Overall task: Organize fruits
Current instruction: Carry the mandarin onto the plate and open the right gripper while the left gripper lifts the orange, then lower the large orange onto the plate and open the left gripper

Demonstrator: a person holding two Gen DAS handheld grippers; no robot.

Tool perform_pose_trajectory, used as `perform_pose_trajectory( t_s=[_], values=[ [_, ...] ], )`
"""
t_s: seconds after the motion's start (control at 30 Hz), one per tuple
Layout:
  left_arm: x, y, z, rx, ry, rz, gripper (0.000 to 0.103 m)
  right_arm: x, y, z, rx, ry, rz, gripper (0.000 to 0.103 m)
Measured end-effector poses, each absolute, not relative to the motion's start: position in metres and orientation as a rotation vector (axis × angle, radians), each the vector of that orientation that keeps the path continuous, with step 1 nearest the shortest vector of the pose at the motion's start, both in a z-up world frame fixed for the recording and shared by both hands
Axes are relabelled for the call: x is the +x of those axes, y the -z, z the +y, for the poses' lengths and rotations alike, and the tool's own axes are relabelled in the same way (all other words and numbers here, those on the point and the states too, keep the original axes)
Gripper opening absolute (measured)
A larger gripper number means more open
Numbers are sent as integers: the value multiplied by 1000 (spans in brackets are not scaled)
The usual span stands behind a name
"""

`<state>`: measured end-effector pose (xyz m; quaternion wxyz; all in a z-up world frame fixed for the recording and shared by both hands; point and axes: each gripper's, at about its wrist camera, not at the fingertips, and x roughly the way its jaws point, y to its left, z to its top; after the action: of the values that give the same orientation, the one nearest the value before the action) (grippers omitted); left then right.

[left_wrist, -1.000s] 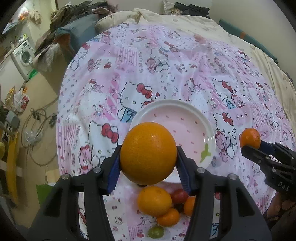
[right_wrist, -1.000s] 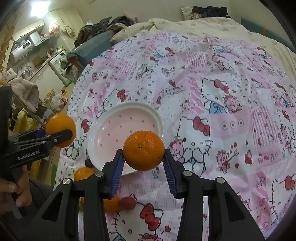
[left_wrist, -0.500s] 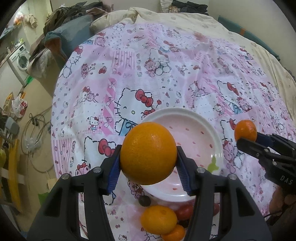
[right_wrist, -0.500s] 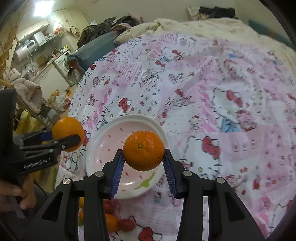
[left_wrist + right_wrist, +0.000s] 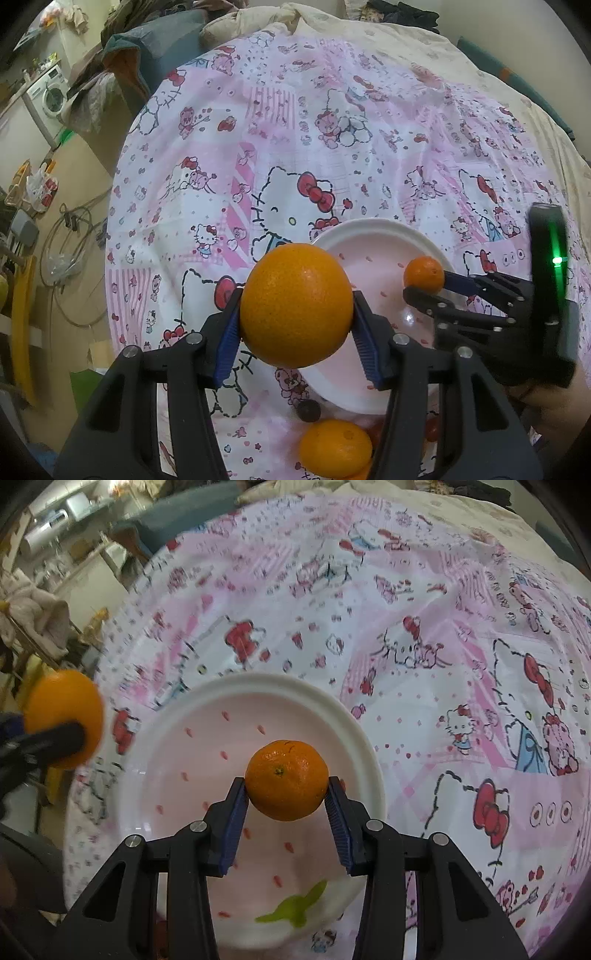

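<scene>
My left gripper [image 5: 295, 314] is shut on a large orange [image 5: 295, 304] and holds it above the left rim of the white plate [image 5: 373, 230]. My right gripper [image 5: 287, 794] is shut on a small mandarin [image 5: 287, 780] and holds it over the middle of the plate [image 5: 258, 686]. The right gripper also shows in the left wrist view [image 5: 424, 286], with the mandarin [image 5: 424, 273] over the plate. The large orange shows blurred at the left of the right wrist view [image 5: 62, 718]. The plate has nothing lying in it.
Loose fruit lies in front of the plate: an orange [image 5: 334, 446], a dark small fruit [image 5: 308, 410] and red ones [image 5: 430, 428]. The Hello Kitty sheet [image 5: 332, 147] covers the bed. The bed's left edge drops to a floor with cables [image 5: 66, 258].
Both grippers have moved forward with their fruit. The right gripper now holds the mandarin over the plate's middle; the left orange has come to the plate's left rim.
</scene>
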<state>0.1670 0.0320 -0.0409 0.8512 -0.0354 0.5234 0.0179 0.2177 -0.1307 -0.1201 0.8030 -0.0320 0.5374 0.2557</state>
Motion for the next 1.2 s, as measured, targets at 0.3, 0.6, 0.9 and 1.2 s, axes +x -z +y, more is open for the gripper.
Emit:
perform_pose_trajectory(
  t_s=[0.3, 0.6, 0.9, 1.2],
  values=[
    [171, 45, 34, -95, -55, 1119, 51, 219, 130, -124, -119, -522, 1163, 46],
    [170, 48, 29, -80, -56, 1118, 51, 221, 119, -136, -31, -524, 1142, 68],
    [171, 51, 27, -72, -48, 1117, 51, 214, 91, -155, 63, -488, 1105, 68],
    [177, 48, 11, -50, -9, 1083, 51, 181, 51, -204, 148, -383, 1091, 68]
  ],
)
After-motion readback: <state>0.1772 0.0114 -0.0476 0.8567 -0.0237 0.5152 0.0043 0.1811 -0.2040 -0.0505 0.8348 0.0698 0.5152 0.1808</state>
